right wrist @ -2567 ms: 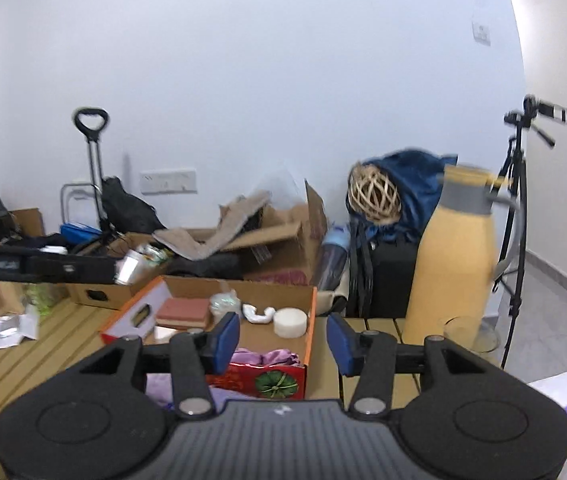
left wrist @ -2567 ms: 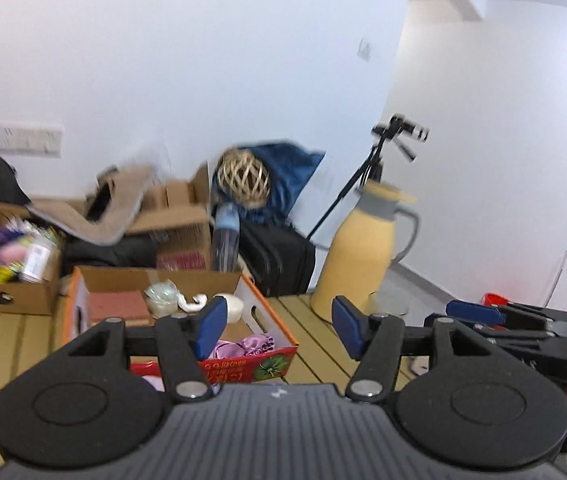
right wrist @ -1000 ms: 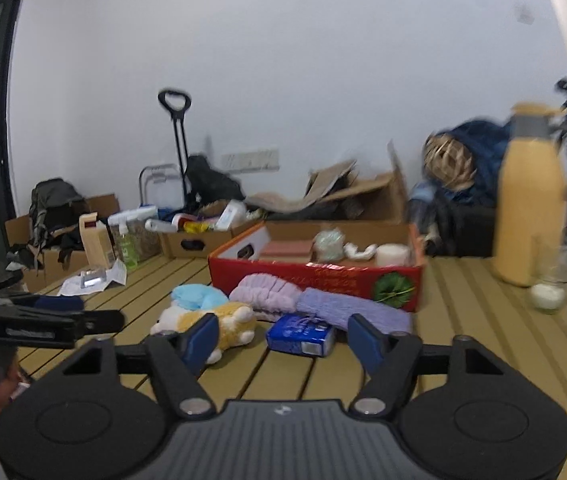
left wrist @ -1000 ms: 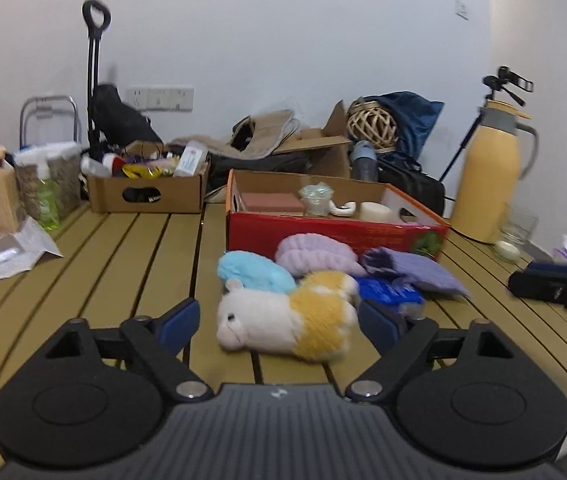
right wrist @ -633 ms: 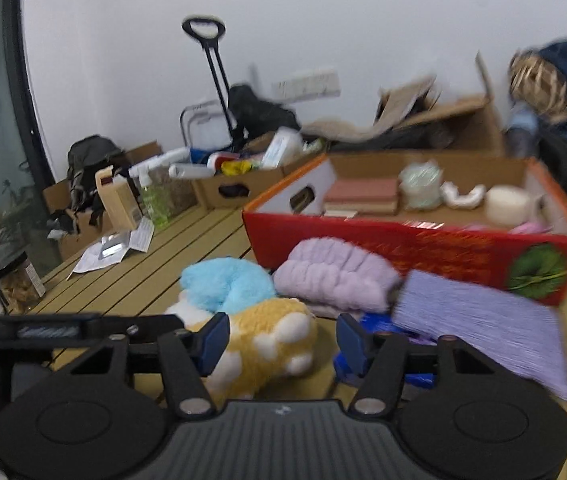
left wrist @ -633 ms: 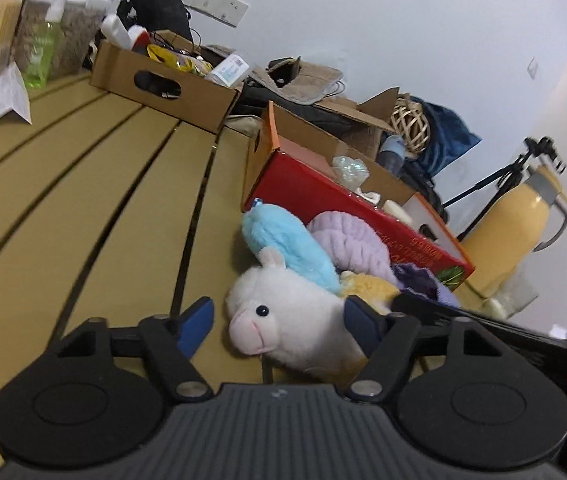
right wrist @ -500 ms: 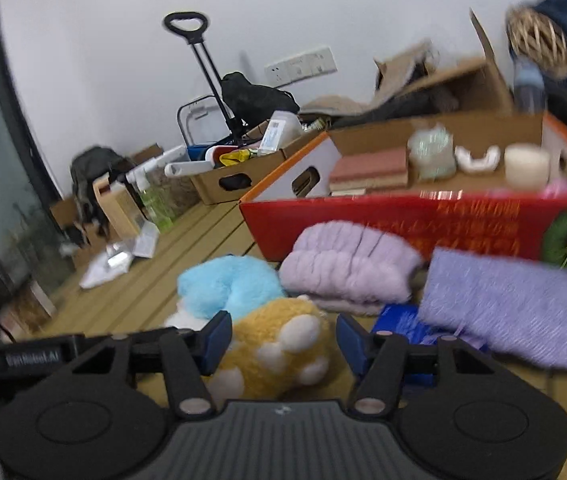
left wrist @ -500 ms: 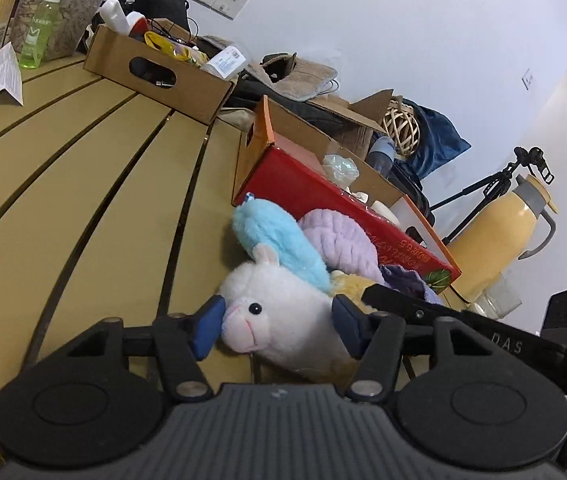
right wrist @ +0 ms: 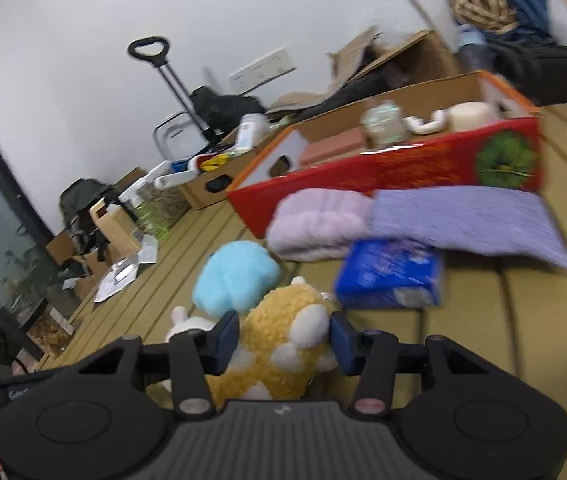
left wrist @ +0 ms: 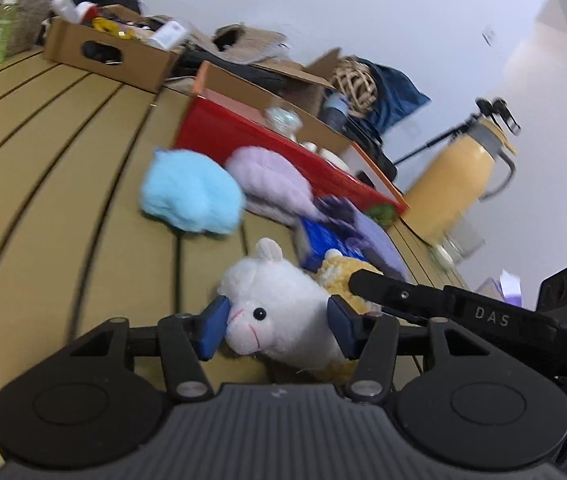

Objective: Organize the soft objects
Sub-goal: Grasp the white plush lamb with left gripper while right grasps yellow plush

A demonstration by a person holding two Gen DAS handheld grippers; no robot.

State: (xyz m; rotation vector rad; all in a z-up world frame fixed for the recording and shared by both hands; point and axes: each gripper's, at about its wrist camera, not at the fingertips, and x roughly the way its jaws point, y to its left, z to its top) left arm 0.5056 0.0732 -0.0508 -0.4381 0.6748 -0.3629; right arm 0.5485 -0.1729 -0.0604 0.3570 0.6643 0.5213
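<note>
1. Two grippers are set on one plush toy (left wrist: 283,312), a white-headed, yellow-bodied animal lying on the slatted tabletop (left wrist: 63,200) toward its near edge. The left gripper (left wrist: 277,330) brackets the white head, its blue pads partly open and at or near the fur on both sides; a firm clamp cannot be confirmed. The right gripper (right wrist: 285,338) brackets the yellow body likewise, partly open.
2. Progress is judged early: no soft item is seen inside the red cardboard box (right wrist: 403,168), which holds a pinkish block, a clear jar and white items.
3. Left outstanding on the tabletop before the box: a light-blue plush (right wrist: 237,276), a lilac folded cloth (right wrist: 319,224), a purple knitted cloth (right wrist: 467,220), and a blue packet (right wrist: 389,274) partly under the latter.
4. Legible writing: "DAS" on the right gripper's arm in the left view. Printing on the box front and the packet is blurred and unreadable.
</note>
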